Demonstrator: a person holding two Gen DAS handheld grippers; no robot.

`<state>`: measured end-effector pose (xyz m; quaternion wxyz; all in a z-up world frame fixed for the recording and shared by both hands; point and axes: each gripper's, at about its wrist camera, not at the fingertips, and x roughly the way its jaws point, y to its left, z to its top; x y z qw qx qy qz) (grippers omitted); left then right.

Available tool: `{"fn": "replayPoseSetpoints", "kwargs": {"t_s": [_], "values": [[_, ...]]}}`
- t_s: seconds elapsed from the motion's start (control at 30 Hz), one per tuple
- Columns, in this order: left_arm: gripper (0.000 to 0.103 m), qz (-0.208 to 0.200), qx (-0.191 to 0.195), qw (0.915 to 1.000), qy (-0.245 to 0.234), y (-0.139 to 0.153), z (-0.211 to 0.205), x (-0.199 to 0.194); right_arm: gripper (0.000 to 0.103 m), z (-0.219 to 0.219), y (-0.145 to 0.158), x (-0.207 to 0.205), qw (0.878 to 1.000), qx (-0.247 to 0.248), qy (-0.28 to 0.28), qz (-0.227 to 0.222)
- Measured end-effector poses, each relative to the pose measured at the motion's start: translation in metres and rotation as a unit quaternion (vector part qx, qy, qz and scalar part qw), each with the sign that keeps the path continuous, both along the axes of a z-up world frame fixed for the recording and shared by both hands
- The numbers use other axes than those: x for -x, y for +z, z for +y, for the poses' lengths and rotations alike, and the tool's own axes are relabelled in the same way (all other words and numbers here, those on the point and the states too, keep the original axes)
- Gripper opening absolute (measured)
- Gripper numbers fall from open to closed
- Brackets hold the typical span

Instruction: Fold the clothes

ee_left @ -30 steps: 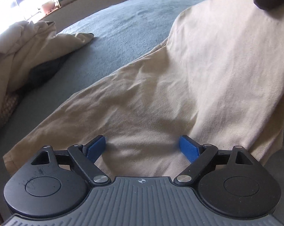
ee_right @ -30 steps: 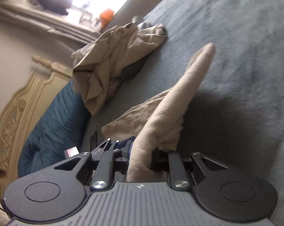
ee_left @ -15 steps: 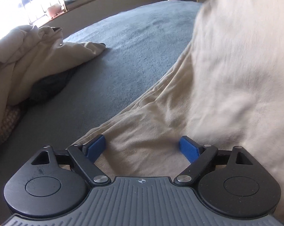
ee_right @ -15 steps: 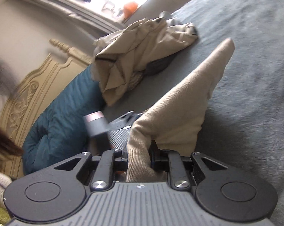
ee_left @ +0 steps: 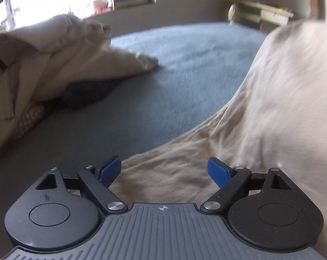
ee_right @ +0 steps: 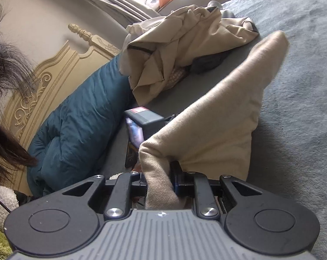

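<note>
Your right tongs are pinching a bunched edge of the beige garment, and since a second ago you have carried that edge upward and across. In the right wrist view the cloth was a narrow strip rising toward 1 o'clock; it now fans out as a broad wedge from the pinch, its far tip still reaching toward 1 o'clock over the grey bed cover. In the left wrist view the same garment has climbed at 2 o'clock into a blurred, lifted sheet, and more bare bed cover has opened up at 12 o'clock, where cloth lay flat before.

Your left tongs stay spread, blue pads either side of the lower edge of the garment, which rests on the bed at 6 o'clock; they grip nothing. So one part of the garment is in the air and the other part lies flat under your left tool.

That reads as a fold in mid-swing: the lifted half is travelling over the lying half. Judging by the slack, the cloth will sag and shift when laid, so the low edge may need holding.

The heap of other clothes sits at 11 o'clock, well apart from the garment.
</note>
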<state>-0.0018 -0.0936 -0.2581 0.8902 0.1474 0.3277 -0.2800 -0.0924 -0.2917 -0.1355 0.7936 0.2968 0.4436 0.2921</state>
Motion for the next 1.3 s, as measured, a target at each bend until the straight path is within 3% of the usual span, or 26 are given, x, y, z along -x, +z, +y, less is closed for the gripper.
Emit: {"fn": "replayPoseSetpoints", "kwargs": {"t_s": [0.1,0.2,0.33,0.47,0.87,1.0,1.2,1.3], "values": [[0.09,-0.009,0.013,0.9987,-0.048,0.016,0.035,0.017,0.02,0.008,0.004,-0.003,1.0,0.012,0.01,-0.002],[0.089,0.046,-0.003,0.9964,-0.072,0.011,0.062,0.03,0.02,0.017,0.005,-0.006,1.0,0.018,0.018,-0.006],[0.089,0.092,-0.051,0.9929,-0.056,-0.02,0.078,0.044,0.02,0.032,0.004,-0.009,0.999,0.021,0.029,-0.009],[0.092,0.076,-0.034,0.9958,-0.039,-0.029,0.077,0.047,0.02,0.049,0.0,-0.015,0.999,0.022,0.039,-0.006],[0.091,0.055,-0.009,0.9976,-0.04,-0.031,0.089,0.057,0.022,0.13,-0.012,-0.058,0.983,0.118,0.14,0.009],[0.09,0.045,-0.024,0.9986,-0.013,-0.02,0.105,0.063,0.022,0.143,-0.029,-0.068,0.981,0.125,0.144,0.031],[0.09,0.082,0.014,0.9933,0.08,-0.001,0.168,0.063,0.031,0.174,-0.044,-0.065,0.971,0.175,0.162,0.019],[0.09,0.111,0.047,0.9855,0.12,0.001,0.189,0.059,0.049,0.199,-0.053,-0.059,0.96,0.218,0.177,-0.003]]}}
